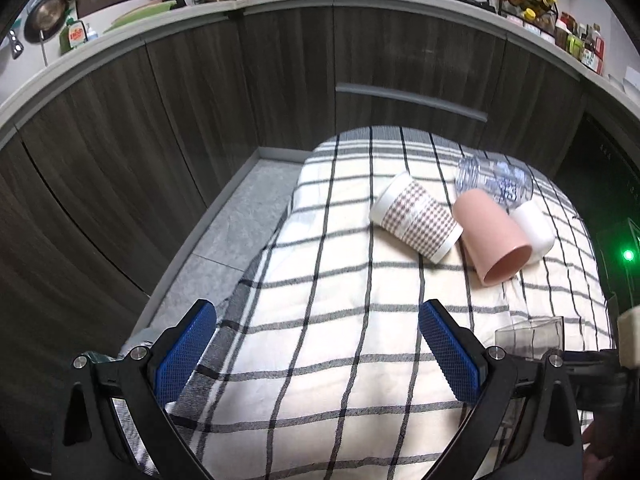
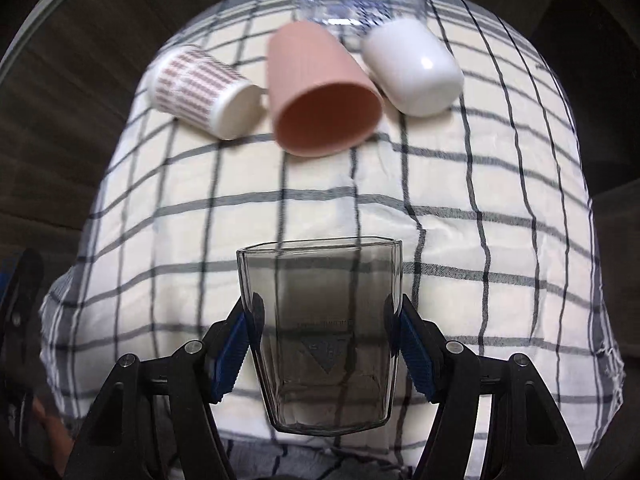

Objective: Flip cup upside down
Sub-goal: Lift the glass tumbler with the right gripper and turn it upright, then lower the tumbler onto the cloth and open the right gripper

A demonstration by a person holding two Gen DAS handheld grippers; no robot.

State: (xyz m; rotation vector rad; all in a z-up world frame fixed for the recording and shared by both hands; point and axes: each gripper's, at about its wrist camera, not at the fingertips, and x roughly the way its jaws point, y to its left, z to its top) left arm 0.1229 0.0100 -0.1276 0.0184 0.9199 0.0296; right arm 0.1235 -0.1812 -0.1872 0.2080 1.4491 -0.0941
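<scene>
The right gripper (image 2: 324, 344) clamps its blue-padded fingers (image 2: 230, 354) on the smoky transparent glass cup (image 2: 320, 320), rim forward, ready for turning; the left gripper (image 1: 316, 344) hangs wide open, empty, above the checked cloth (image 1: 320, 360).

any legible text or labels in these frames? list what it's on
Green bottle on the counter: red label, too blurred to read.
Smoky glass cup: faint print line and triangle mark, too small to read.
Clear plastic bottle: blue print, unreadable.
Shelf jars: labels too small.

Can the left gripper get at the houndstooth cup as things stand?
Probably yes: the left gripper is open and empty, and only bare checked cloth lies between it and the houndstooth cup, which lies on its side.
</scene>
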